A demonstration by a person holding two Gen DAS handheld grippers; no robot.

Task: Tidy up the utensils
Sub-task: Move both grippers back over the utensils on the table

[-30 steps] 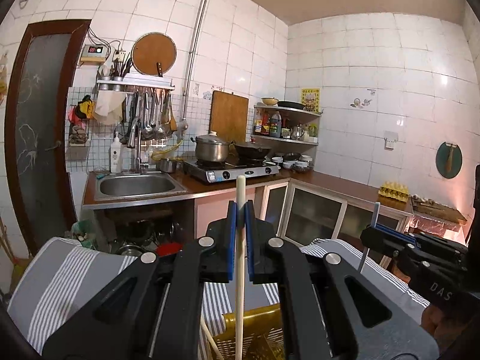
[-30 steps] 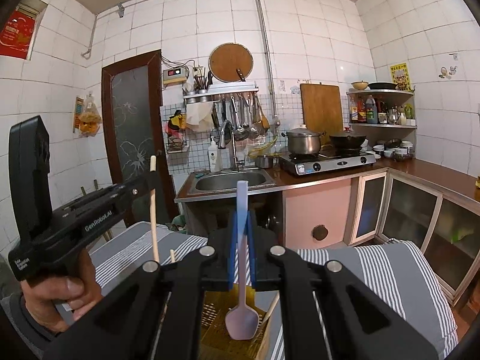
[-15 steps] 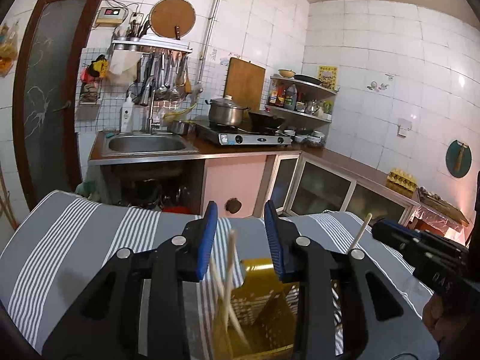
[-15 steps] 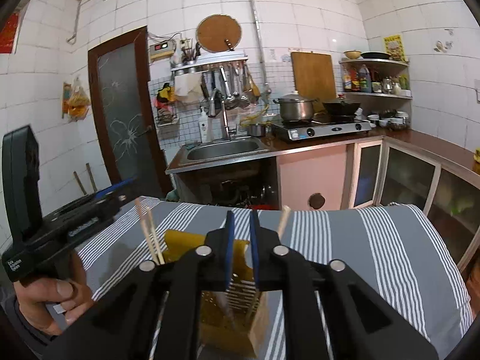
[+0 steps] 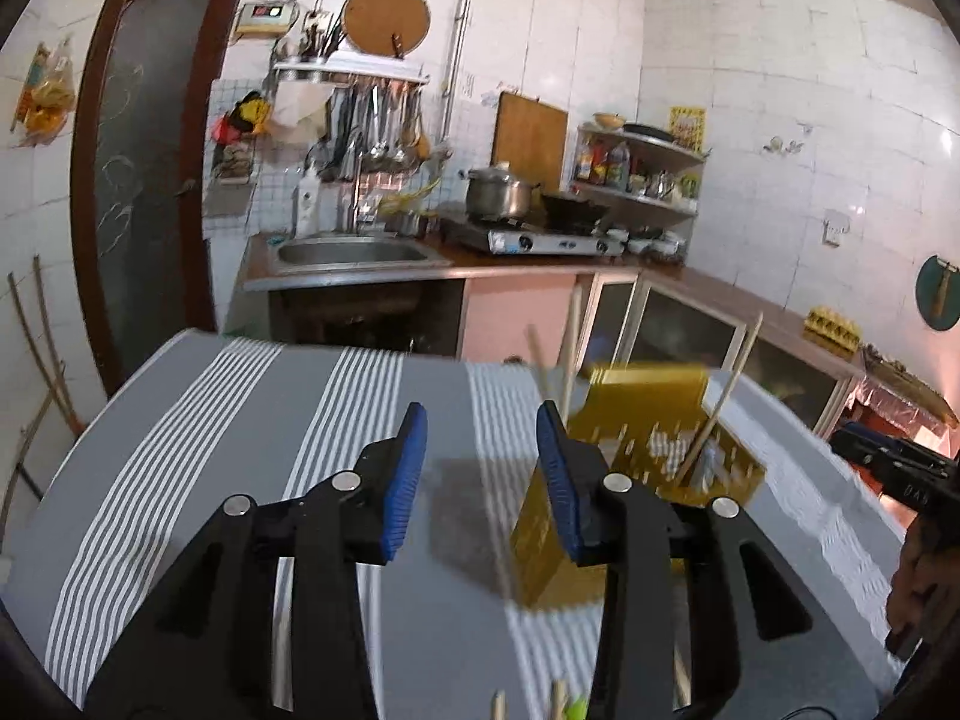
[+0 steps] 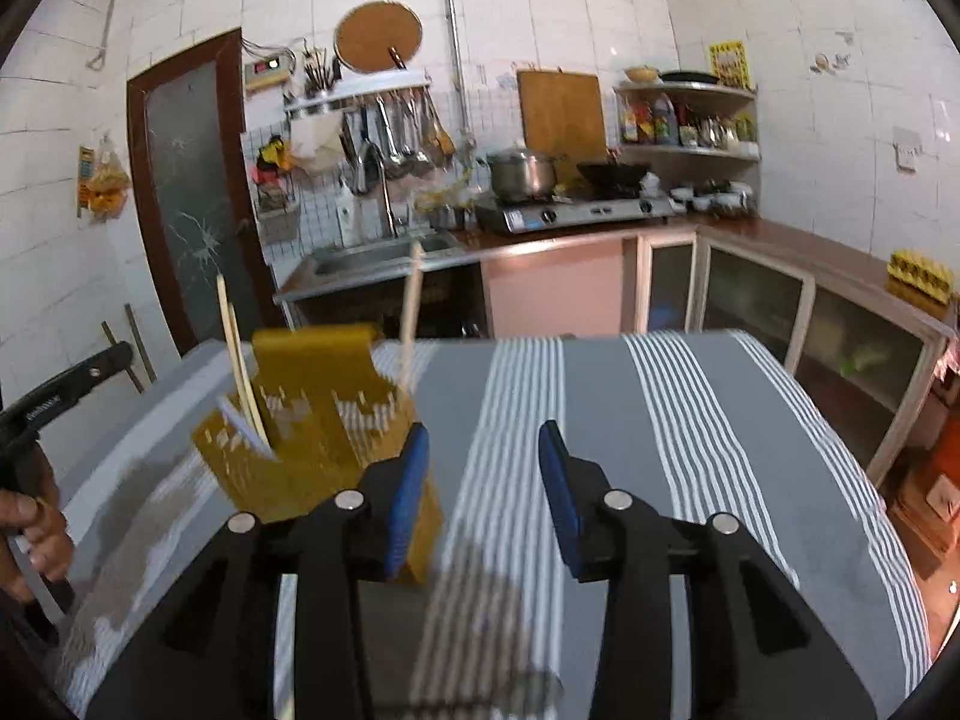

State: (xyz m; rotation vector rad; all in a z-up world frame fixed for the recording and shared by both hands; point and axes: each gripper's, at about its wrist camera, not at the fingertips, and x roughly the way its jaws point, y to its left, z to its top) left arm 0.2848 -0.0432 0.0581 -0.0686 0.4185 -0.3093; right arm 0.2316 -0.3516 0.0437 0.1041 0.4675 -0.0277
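Both tools have dropped their utensils into the yellow holder (image 5: 648,420) and I've swung them off it; left tool (image 5: 480,468) and right tool (image 6: 483,480) have just been opening, empty; chopsticks (image 6: 237,354) stand upright; holder sits between them on the striped tabletop (image 6: 690,420).

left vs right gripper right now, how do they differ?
The left gripper has the yellow utensil holder off to its right; the right gripper has it to its left. Left frames bare grey cloth, right a striped band. Shared: both jaws have just been opening, open, nothing between them.
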